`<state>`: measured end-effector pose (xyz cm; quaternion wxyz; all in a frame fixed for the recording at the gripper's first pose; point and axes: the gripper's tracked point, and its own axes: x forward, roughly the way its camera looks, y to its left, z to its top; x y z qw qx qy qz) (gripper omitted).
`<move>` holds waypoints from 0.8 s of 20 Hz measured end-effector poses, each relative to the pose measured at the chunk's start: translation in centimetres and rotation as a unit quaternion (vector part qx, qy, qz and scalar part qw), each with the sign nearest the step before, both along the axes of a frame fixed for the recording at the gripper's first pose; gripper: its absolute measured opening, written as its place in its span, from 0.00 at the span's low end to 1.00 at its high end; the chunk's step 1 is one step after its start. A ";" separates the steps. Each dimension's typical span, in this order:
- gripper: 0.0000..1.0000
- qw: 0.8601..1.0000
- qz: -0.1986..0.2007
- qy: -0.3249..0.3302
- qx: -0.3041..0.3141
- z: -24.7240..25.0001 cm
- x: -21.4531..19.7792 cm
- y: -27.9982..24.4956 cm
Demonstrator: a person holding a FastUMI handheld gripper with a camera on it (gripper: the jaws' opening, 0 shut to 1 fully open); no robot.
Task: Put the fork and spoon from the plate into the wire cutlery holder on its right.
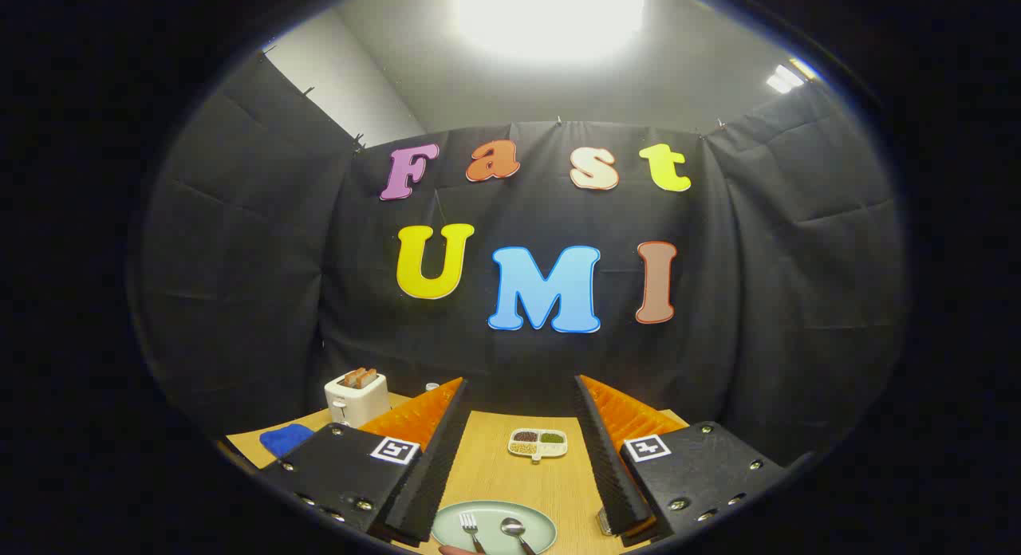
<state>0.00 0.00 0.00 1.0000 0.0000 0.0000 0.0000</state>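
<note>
Above plate (447, 527) | gripper (518, 395) spread wide, empty | fork (471, 529), spoon (514, 531) below

A wooden table (510, 471) lies under the gripper (518, 447), whose fingers stand wide apart. Between them, nearest, sits a plate (538, 525) holding a fork (471, 528) left of a spoon (514, 530). Beyond it rests a divided dish (538, 442). Left of the fingers stand a toaster (356, 397) and a cloth (285, 438).

Shiny metal fork (471, 529) and spoon (514, 530); glossy smooth plate (542, 525); matt wood-grain table (494, 467); blue cloth (285, 438).
</note>
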 end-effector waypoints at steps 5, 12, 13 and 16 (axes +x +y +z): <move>0.78 1.000 0.010 0.002 -0.001 -0.1 -0.2 0.1; 0.78 1.000 0.012 0.014 -0.004 -0.5 0.0 -2.3; 0.78 1.000 0.012 0.017 -0.003 -0.6 -0.1 -2.6; 0.78 0.999 0.035 0.023 0.015 -1.9 -0.7 -2.5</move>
